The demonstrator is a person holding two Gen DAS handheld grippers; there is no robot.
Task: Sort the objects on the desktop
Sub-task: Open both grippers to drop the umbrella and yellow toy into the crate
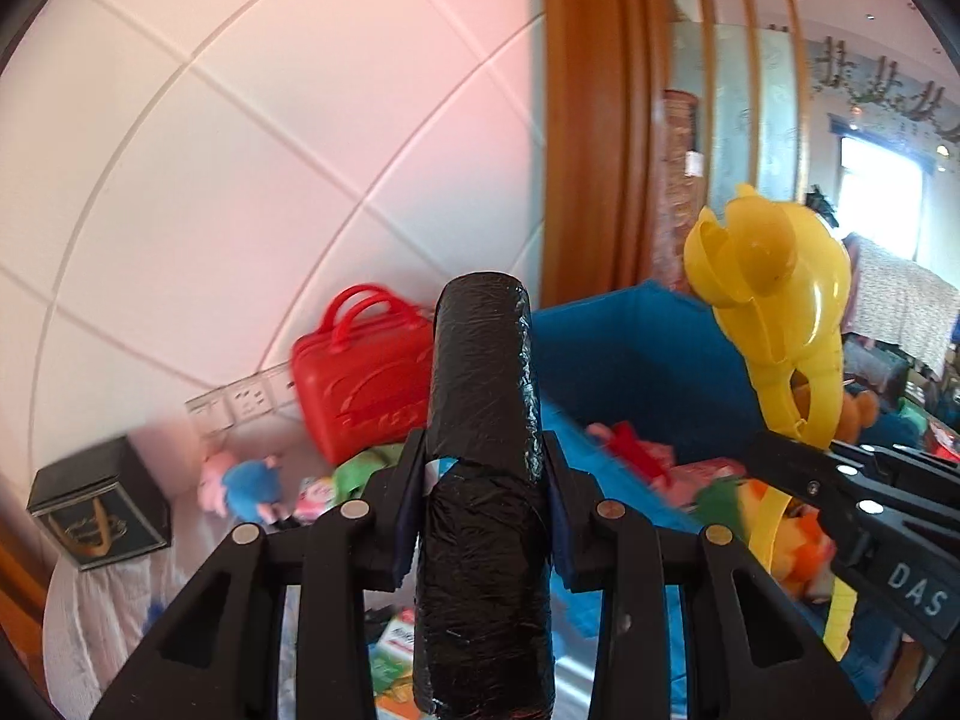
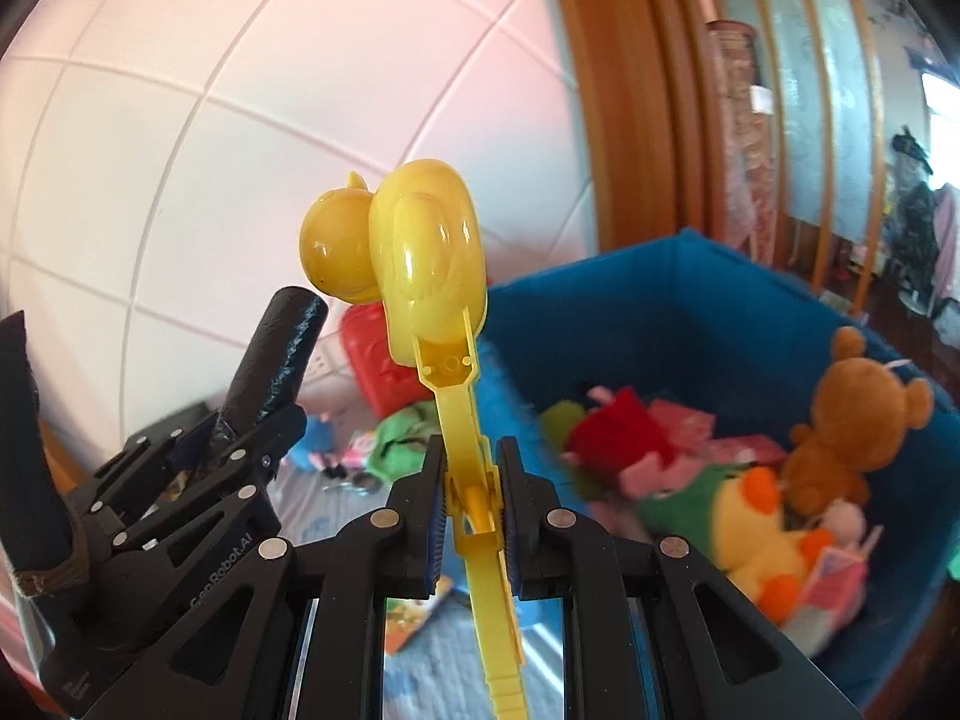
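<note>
Both Grippers Loaded Above the Blue Bin

While both tools hang in the air, the left gripper [image 1: 483,474] pinches a black cylinder [image 1: 483,396] wrapped in crinkled, glossy film, its jaws narrowly parted around it. The right gripper [image 2: 474,480] is pressed tight on the flat handle of a yellow plastic duck-shaped clamp toy [image 2: 429,258], whose smooth, rounded shells stand above the fingertips. Ahead and to the right of both grippers sits a blue fabric bin [image 2: 690,312] holding a brown teddy bear [image 2: 852,420], a yellow-and-orange plush [image 2: 756,534] and other soft items too blurred to name. Ahead of the left gripper, a red hard-shell toy case [image 1: 360,372] stands against the white tiled wall [image 1: 240,150]. The cylinder's lower end is cut off by the frame, and items on the surface below are hard to make out.
</note>
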